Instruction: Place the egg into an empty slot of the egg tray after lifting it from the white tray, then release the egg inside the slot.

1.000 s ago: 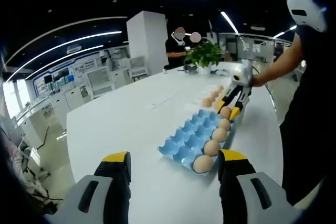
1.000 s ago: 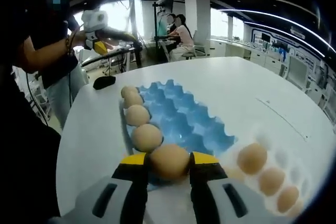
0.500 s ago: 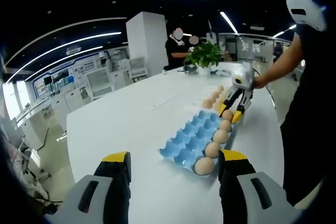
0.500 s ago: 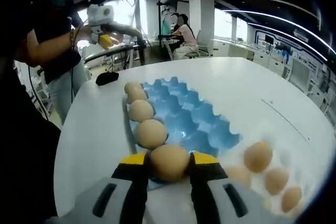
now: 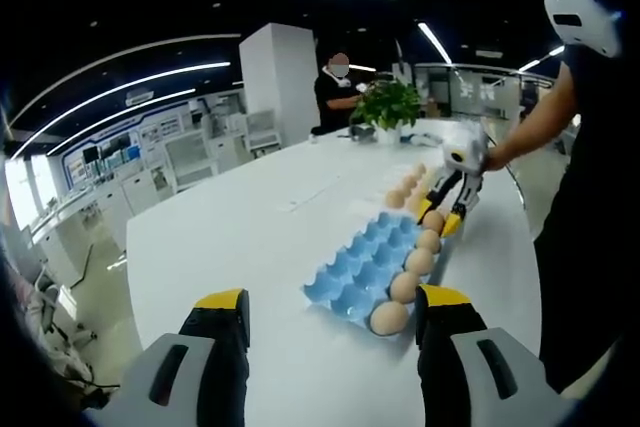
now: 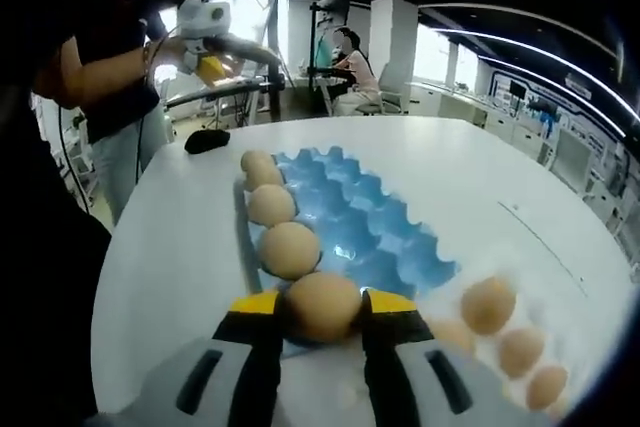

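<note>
Fingers of the right gripper [image 6: 322, 309] are clamped on a brown egg [image 6: 322, 305], one yellow-tipped finger against each side of it, and the egg hangs just over the near end of the blue egg tray [image 6: 372, 229]. In the right gripper view four more eggs [image 6: 289, 249] sit in a line along the tray's left edge, the row running away from the held egg, while the other slots of the tray are bare blue. Beside the tray, near the right edge of the white counter [image 6: 470, 172], lies the white tray [image 6: 545, 342] with several eggs [image 6: 487, 304] on it. In the left gripper view the right gripper [image 5: 444, 212] shows at the tray's far end, held by a person's hand [image 5: 492, 155], the egg between its tips. The left gripper [image 5: 331, 317] hovers above the counter's near edge with its fingers spread wide apart and nothing between them, well short of the egg tray [image 5: 358, 265]. A potted green plant [image 5: 388, 107] stands at the counter's far end.
</note>
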The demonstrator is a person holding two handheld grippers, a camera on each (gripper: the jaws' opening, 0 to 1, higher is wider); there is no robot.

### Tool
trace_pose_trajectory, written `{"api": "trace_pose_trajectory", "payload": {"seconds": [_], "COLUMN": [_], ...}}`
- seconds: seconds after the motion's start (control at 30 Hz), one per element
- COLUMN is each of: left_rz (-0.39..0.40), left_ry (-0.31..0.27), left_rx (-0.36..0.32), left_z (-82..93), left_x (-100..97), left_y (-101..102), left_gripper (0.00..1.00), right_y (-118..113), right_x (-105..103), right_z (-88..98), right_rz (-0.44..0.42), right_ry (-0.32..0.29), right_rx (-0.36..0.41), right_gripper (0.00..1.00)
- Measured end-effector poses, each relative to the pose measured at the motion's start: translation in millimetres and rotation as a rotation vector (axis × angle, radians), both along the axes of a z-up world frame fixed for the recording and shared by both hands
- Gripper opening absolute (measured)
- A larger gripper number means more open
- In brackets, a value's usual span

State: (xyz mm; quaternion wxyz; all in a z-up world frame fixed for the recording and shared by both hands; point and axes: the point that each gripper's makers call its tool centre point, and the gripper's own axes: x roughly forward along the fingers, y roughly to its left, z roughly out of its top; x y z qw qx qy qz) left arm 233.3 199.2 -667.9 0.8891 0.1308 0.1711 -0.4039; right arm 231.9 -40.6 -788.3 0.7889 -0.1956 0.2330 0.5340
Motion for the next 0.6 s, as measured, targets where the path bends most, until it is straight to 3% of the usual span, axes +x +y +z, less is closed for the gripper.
{"api": "trace_pose_trajectory", "payload": {"seconds": [0.6], "left_rz": [0.002], "left_ry": [-0.004], "left_rx": [0.001], "left_z": [1.5], "left_x": [-1.0], "left_y": [-1.3], "left_gripper": [0.67], "right_y": [-0.9], "right_x": [-0.2], "right_z": [0.6], "right_rz": [-0.005], "right_ry": [-0.013], "right_rx": [-0.016], "right_gripper": [0.31]}}
